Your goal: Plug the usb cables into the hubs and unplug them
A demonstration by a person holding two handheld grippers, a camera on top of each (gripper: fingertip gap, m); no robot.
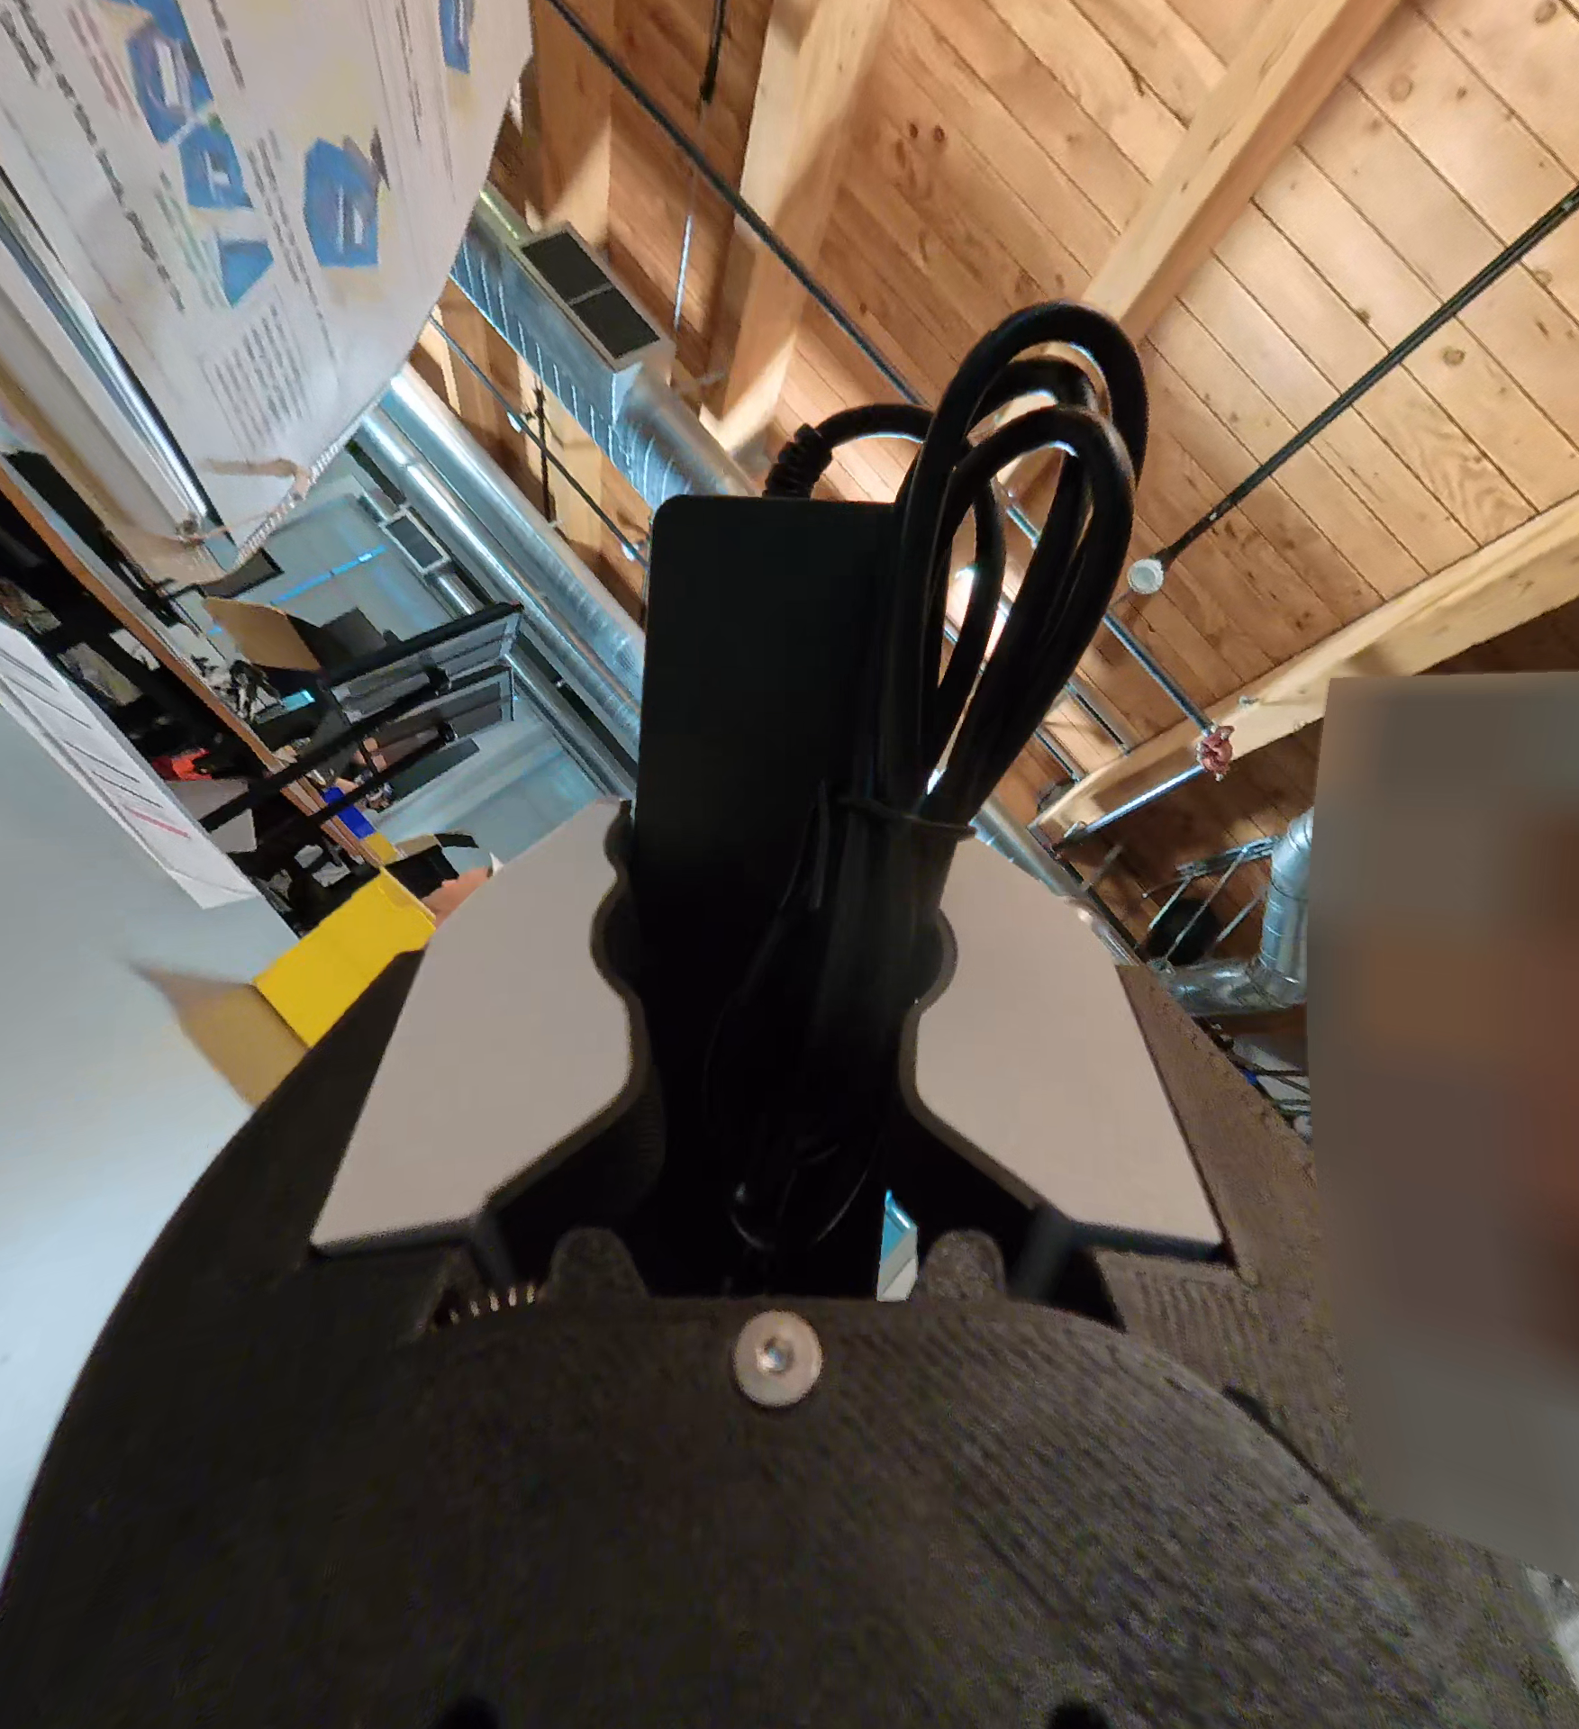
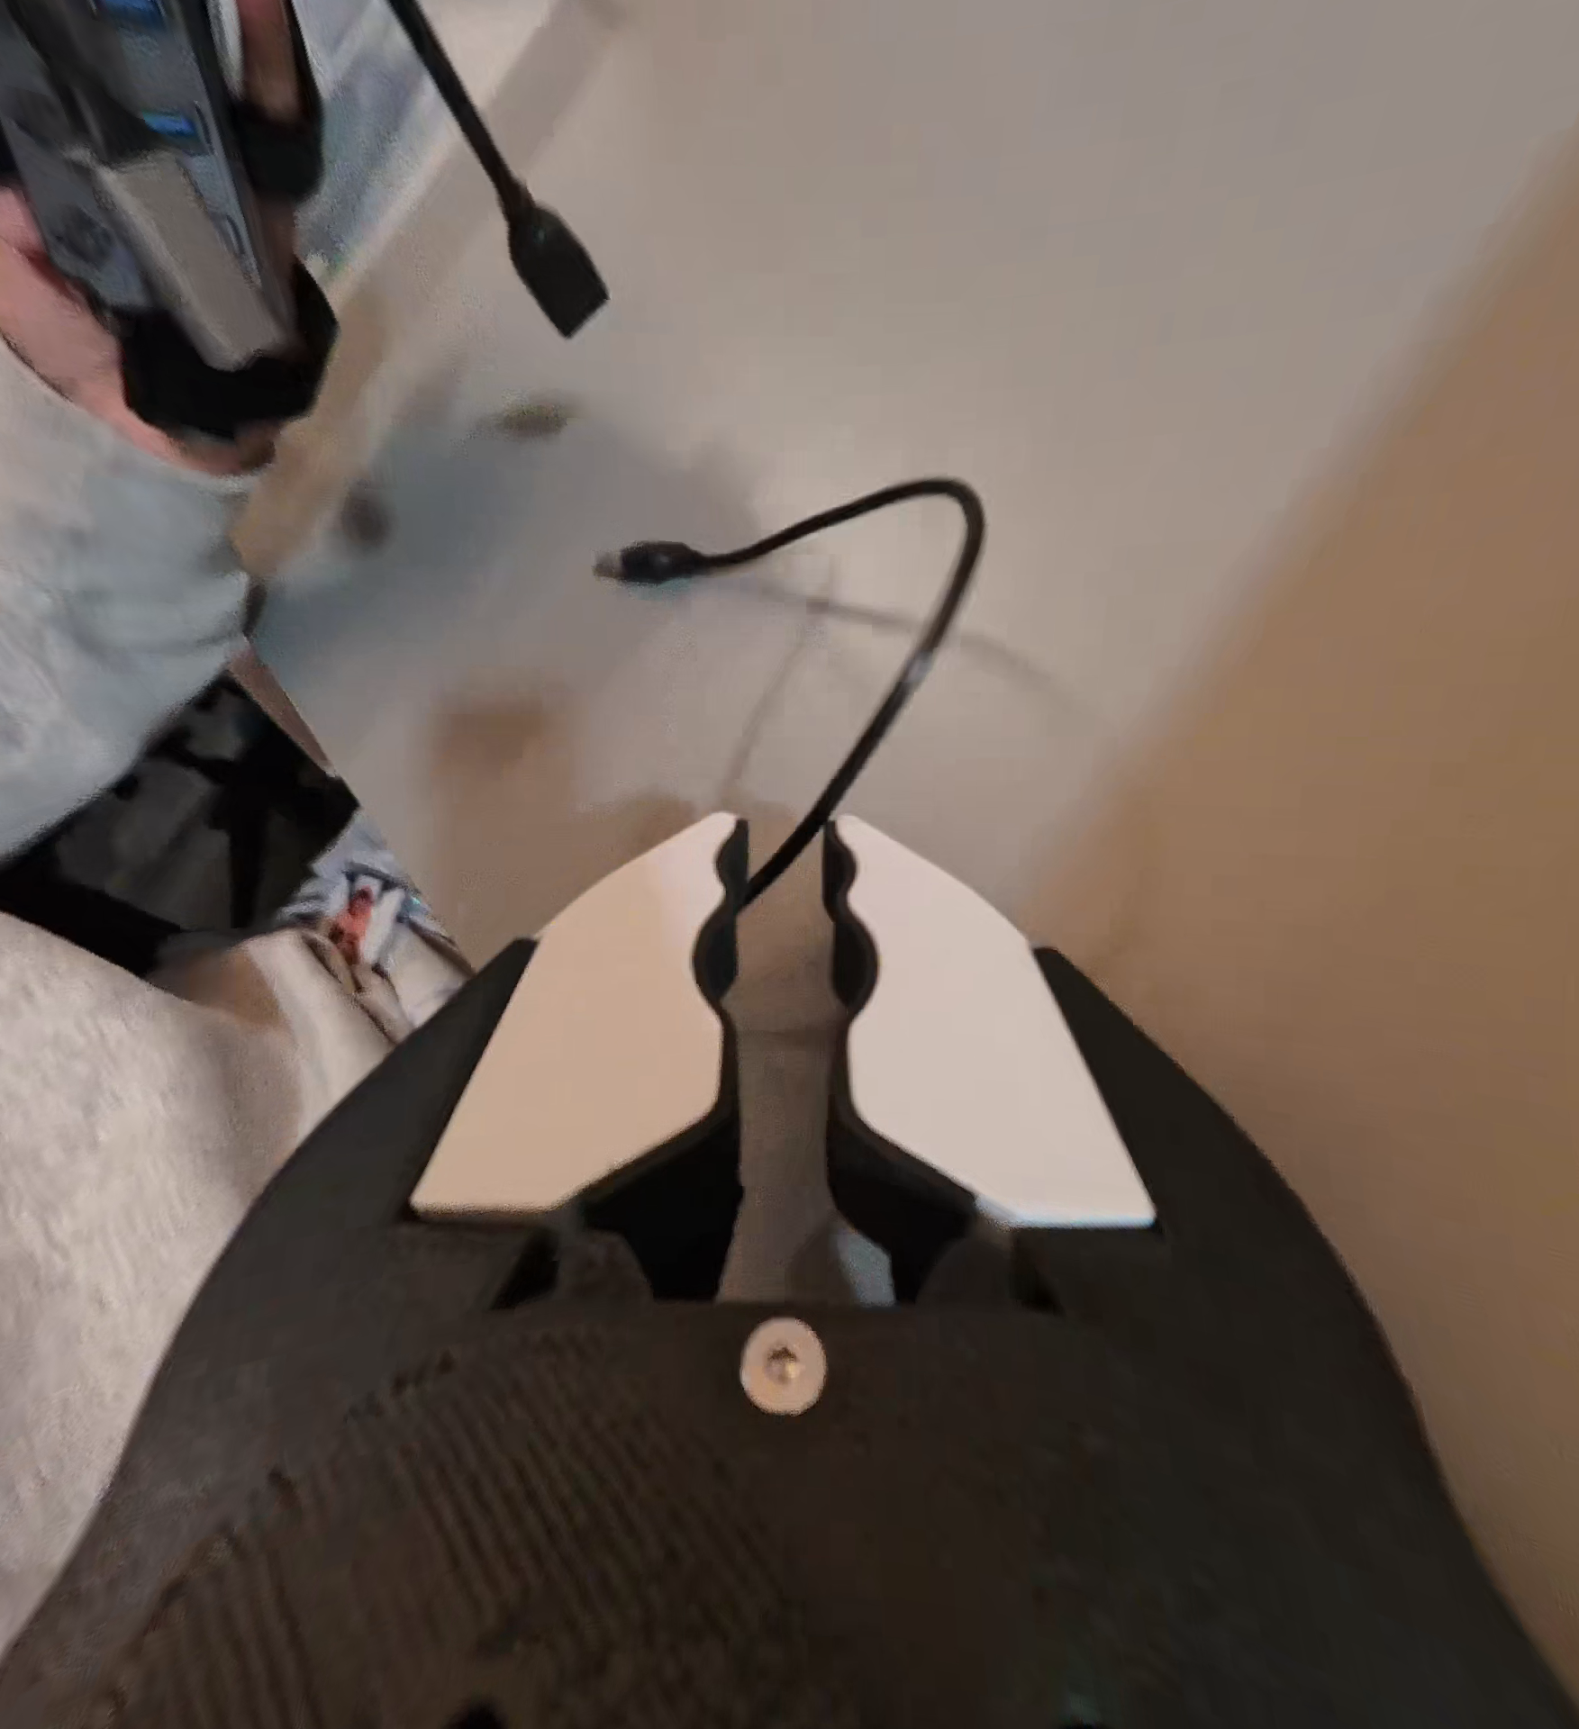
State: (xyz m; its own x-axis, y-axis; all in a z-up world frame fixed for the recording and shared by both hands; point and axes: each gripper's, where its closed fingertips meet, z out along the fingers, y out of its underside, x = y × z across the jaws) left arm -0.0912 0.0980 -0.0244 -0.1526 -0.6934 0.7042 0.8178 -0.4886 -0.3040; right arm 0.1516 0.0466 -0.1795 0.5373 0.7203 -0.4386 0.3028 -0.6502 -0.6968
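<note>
In the left wrist view my left gripper [image 1: 785,833] points up at the ceiling. It is shut on a black box-shaped hub [image 1: 748,655] with a tied bundle of black cable [image 1: 1001,561] against its right side. In the right wrist view my right gripper [image 2: 785,828] stands nearly closed on a thin black usb cable [image 2: 907,674]. The cable arcs up and left to a free plug [image 2: 645,564] in the air. At the top left the other gripper [image 2: 205,355] holds the hub [image 2: 140,159], whose blue ports show. A black cable end [image 2: 561,281] sticks out beside it.
A person's grey sleeve [image 2: 65,580] and hand are at the left of the right wrist view, above a pale floor [image 2: 860,281] and a tan wall [image 2: 1422,748]. The left wrist view shows wooden ceiling beams [image 1: 1234,187], metal ducts [image 1: 533,524] and a hanging poster [image 1: 233,187].
</note>
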